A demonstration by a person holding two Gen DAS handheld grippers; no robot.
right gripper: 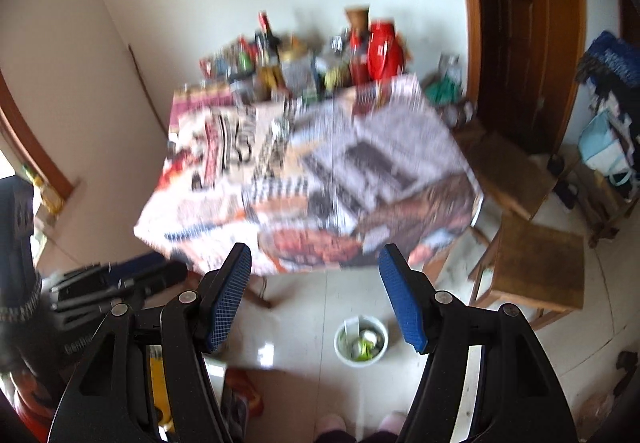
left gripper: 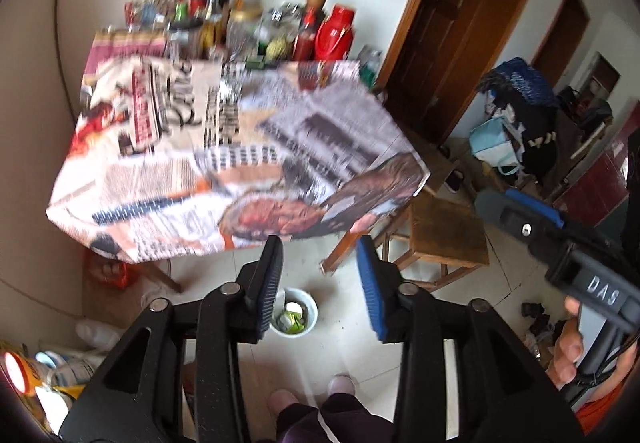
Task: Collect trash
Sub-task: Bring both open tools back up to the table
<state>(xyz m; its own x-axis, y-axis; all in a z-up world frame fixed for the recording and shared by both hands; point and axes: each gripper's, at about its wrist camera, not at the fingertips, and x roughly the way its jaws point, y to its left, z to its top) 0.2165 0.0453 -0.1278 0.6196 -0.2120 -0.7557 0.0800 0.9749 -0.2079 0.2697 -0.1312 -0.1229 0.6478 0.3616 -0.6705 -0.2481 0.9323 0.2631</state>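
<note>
A small white trash bucket [left gripper: 295, 314] stands on the tiled floor in front of the table, with green and pale scraps in it; it also shows in the right wrist view [right gripper: 361, 339]. My left gripper [left gripper: 320, 255] is open and empty, held above the floor over the bucket. My right gripper [right gripper: 316, 263] is open and empty, held high with the bucket below and between its fingers. The right gripper's body also shows at the right of the left wrist view [left gripper: 560, 247]. Both views are blurred.
A table with a newspaper-print cloth [left gripper: 224, 163] carries bottles, jars and a red thermos [left gripper: 335, 31] along its far edge. Wooden stools [left gripper: 444, 239] stand right of it. Bags and clothes [left gripper: 516, 123] pile by the right wall. Brown doors [left gripper: 460, 23] are behind.
</note>
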